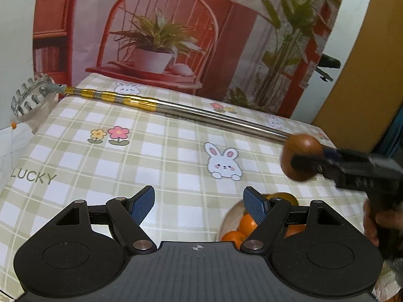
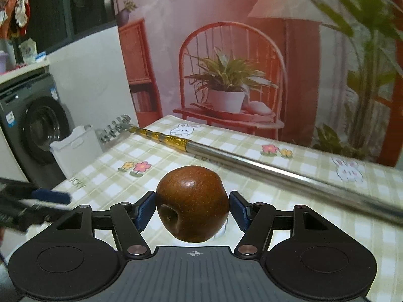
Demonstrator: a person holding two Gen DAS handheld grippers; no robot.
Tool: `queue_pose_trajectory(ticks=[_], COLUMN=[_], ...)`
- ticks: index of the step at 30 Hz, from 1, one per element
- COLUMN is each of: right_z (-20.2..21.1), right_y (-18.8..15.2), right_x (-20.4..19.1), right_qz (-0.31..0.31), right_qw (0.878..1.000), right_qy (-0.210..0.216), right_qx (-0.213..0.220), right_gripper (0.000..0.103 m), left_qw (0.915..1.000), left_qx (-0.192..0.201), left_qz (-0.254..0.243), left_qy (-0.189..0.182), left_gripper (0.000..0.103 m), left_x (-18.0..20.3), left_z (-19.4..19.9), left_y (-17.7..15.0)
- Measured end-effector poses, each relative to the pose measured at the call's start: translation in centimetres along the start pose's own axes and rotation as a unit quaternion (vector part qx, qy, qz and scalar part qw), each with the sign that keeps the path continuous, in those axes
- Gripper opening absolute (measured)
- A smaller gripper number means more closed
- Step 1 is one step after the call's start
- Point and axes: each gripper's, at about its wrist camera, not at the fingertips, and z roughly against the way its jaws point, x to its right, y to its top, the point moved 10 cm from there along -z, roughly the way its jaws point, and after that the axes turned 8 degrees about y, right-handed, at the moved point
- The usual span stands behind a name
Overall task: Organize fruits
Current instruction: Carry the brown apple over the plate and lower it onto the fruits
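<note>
Fruits are sitting over a checked tablecloth (image 1: pixel 161 151): a telescopic metal pole (image 2: pixel 264 161) is lying diagonally across it, oranges (image 1: pixel 245 225) are resting in a bowl (image 1: pixel 233 217) at lower right. Right gripper (image 2: pixel 192 207) is clamping a brown apple (image 2: pixel 192 202) at frame centre; left gripper (image 1: pixel 199 205) is gaping, holding nothing.

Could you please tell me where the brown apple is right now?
The brown apple is clamped in the right gripper, held above the checked tablecloth, in front of the metal pole.
</note>
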Motion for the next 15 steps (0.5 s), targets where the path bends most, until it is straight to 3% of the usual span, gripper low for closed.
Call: queue_pose_trajectory(ticks=[8, 15], right_z=[6.1, 7.3], right_y=[-5.4, -9.2], right_x=[0.3, -0.5], right_qz=[-0.033, -0.055], right_qw=[0.999, 0.998], right_qy=[-0.028, -0.034], right_qx=[0.003, -0.008], right_gripper=[0.060, 0.060], left_qw=[0.9999, 0.9996], left_qx=[0.005, 0.004], left_qz=[-0.009, -0.021], left_qy=[-0.012, -0.018], left_gripper=[0.080, 0.080], left_x=[2.0, 3.3], left_z=[0.9, 1.7], left_y=[-0.2, -1.1])
